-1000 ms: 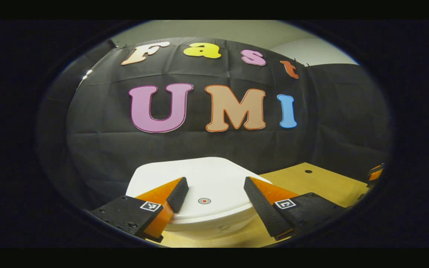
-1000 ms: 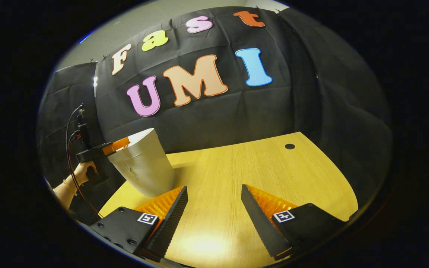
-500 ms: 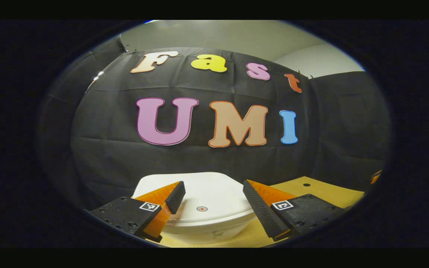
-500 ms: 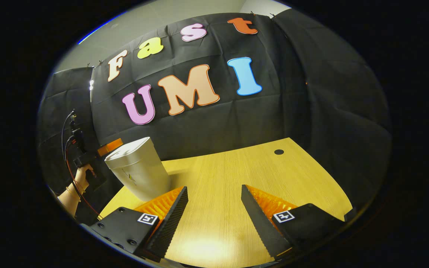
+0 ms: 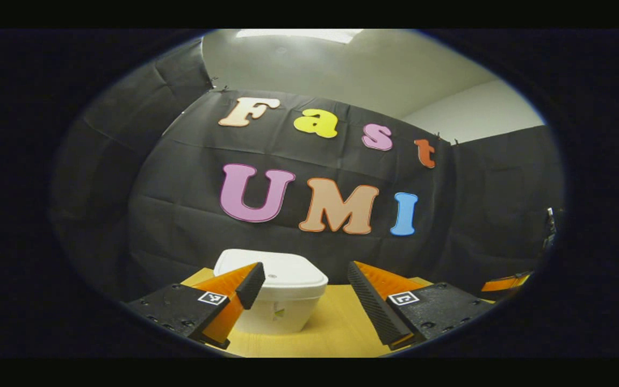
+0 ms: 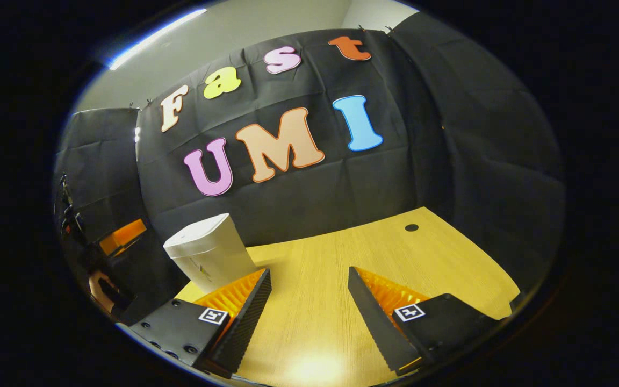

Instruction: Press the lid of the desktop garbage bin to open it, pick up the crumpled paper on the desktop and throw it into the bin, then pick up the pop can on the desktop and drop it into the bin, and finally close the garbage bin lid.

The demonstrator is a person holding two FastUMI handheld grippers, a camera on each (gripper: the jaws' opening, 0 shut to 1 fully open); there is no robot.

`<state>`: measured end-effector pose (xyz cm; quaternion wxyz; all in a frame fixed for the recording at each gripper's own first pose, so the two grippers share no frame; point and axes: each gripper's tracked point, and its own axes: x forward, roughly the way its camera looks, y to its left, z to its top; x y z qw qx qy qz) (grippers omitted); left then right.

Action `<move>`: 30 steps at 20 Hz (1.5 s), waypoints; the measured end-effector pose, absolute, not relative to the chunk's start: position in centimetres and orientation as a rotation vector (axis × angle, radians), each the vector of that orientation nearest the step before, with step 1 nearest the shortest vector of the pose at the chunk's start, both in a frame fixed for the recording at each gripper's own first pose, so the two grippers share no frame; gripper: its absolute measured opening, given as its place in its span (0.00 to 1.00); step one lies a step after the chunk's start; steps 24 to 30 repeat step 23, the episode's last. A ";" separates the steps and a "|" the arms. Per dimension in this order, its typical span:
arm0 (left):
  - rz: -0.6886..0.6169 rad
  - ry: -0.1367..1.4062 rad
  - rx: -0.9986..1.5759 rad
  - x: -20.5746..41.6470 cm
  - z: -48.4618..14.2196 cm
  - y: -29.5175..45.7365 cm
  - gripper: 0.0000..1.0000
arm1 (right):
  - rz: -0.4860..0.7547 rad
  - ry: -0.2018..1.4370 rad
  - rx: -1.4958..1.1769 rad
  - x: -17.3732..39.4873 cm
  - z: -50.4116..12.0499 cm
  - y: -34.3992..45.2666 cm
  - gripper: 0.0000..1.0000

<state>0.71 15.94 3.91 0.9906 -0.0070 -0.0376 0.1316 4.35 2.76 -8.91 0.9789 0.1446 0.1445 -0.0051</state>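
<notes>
The white garbage bin (image 5: 282,306) stands on the wooden desk with its lid (image 5: 277,274) down. My left gripper (image 5: 304,279) is open, a short way back from the bin, and nothing sits between its fingers. In the right gripper view the same bin (image 6: 210,258) stands at the left of the desk, lid shut. My right gripper (image 6: 309,282) is open over bare desk, empty. The left gripper (image 6: 121,236) and the hand holding it (image 6: 102,285) appear at the far left, apart from the bin.
The wooden desk (image 6: 352,269) stretches ahead of my right gripper, with a small round hole (image 6: 411,227) near its far right corner. Black cloth walls close in the back and both sides. The other gripper's tip (image 5: 505,282) shows at the right edge of the left gripper view.
My left gripper has pulled back and away from the bin lid, so the bin now looks smaller and farther off. The right gripper has barely shifted.
</notes>
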 end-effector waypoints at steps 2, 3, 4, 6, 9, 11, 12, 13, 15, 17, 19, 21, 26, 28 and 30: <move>0.304 -0.043 -0.010 -0.3 2.4 14.7 0.93 | 0.003 0.259 0.310 4.7 -8.2 3.5 0.96; 0.301 -0.020 -0.030 -0.5 1.6 13.8 0.93 | 0.015 0.241 0.319 4.9 -7.7 4.0 0.96; 0.299 -0.014 -0.060 -0.7 0.9 12.9 0.93 | 0.021 0.228 0.315 5.1 -7.4 4.2 0.96; 0.295 -0.030 -0.138 -0.6 0.6 12.1 0.93 | 0.025 0.210 0.302 5.2 -7.1 4.3 0.96; 0.295 -0.015 -0.186 -0.6 -0.5 12.3 0.93 | 0.028 0.207 0.314 5.2 -6.9 4.4 0.96; 0.309 0.002 -0.186 -0.9 -1.1 13.1 0.91 | 0.031 0.201 0.332 5.2 -6.7 4.5 0.96; 0.318 0.003 -0.182 -1.0 -1.2 13.4 0.93 | 0.029 0.199 0.330 5.2 -6.6 4.5 0.96; 0.324 0.006 -0.176 -1.0 -1.2 13.7 0.93 | 0.027 0.202 0.325 5.2 -6.8 4.4 0.96; 0.326 0.018 -0.151 -0.9 -1.8 13.7 0.93 | 0.023 0.211 0.314 5.1 -6.9 4.1 0.96; 0.304 0.040 -0.121 -0.2 -2.3 13.2 0.93 | 0.018 0.211 0.308 4.9 -6.8 3.8 0.96; 0.264 0.063 -0.104 0.8 -2.7 12.1 0.93 | 0.007 0.202 0.303 4.5 -6.5 3.3 0.96; 0.220 0.073 -0.101 1.9 -2.8 10.9 0.93 | -0.009 0.201 0.298 4.2 -6.6 2.7 0.96; 0.184 0.079 -0.095 2.9 -2.8 9.9 0.93 | -0.024 0.204 0.303 3.9 -6.7 2.1 0.96; 0.184 0.079 -0.095 2.9 -2.8 9.9 0.93 | -0.024 0.204 0.303 3.9 -6.7 2.1 0.96; 0.184 0.079 -0.095 2.9 -2.8 9.9 0.93 | -0.024 0.204 0.303 3.9 -6.7 2.1 0.96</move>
